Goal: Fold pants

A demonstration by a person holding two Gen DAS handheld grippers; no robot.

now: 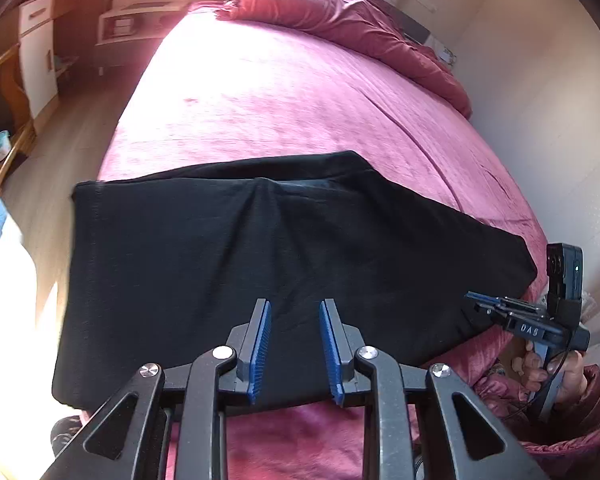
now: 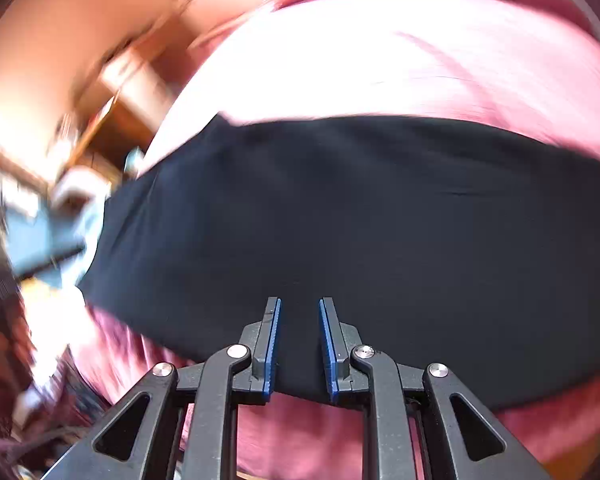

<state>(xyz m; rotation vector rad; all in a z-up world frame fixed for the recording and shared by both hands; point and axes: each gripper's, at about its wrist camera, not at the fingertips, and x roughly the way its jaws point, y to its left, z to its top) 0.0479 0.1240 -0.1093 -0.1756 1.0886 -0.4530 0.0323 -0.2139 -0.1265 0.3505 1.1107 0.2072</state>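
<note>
The black pants [image 1: 260,272] lie spread across the near part of a bed covered with a magenta sheet [image 1: 284,92]. The cloth is laid flat in a broad band running left to right, with a stitched hem along its left edge, which hangs just past the bed's left side. A raised ridge of fabric runs up from the middle of the band toward its far edge. The near edge of the pants sits close to the foot of the bed.

The left gripper [image 1: 295,350] is over the near edge of the pants, its blue-padded fingers [image 1: 260,344] spread apart with black cloth showing between them. Nothing is pinched; whether the pads touch the fabric cannot be told.

The right gripper [image 2: 299,348] is likewise at the near edge of the pants [image 2: 360,240], fingers parted with a gap between the pads and cloth visible through it. The right wrist view is smeared by motion blur, so the surroundings are unclear there. In the left wrist view the right gripper [image 1: 474,300] appears at the right corner of the pants, carried by the person's right hand [image 1: 548,364].

A crumpled maroon duvet [image 1: 352,28] is heaped at the far right of the bed. A white cabinet [image 1: 38,44] stands along the left wall over a wooden floor.
</note>
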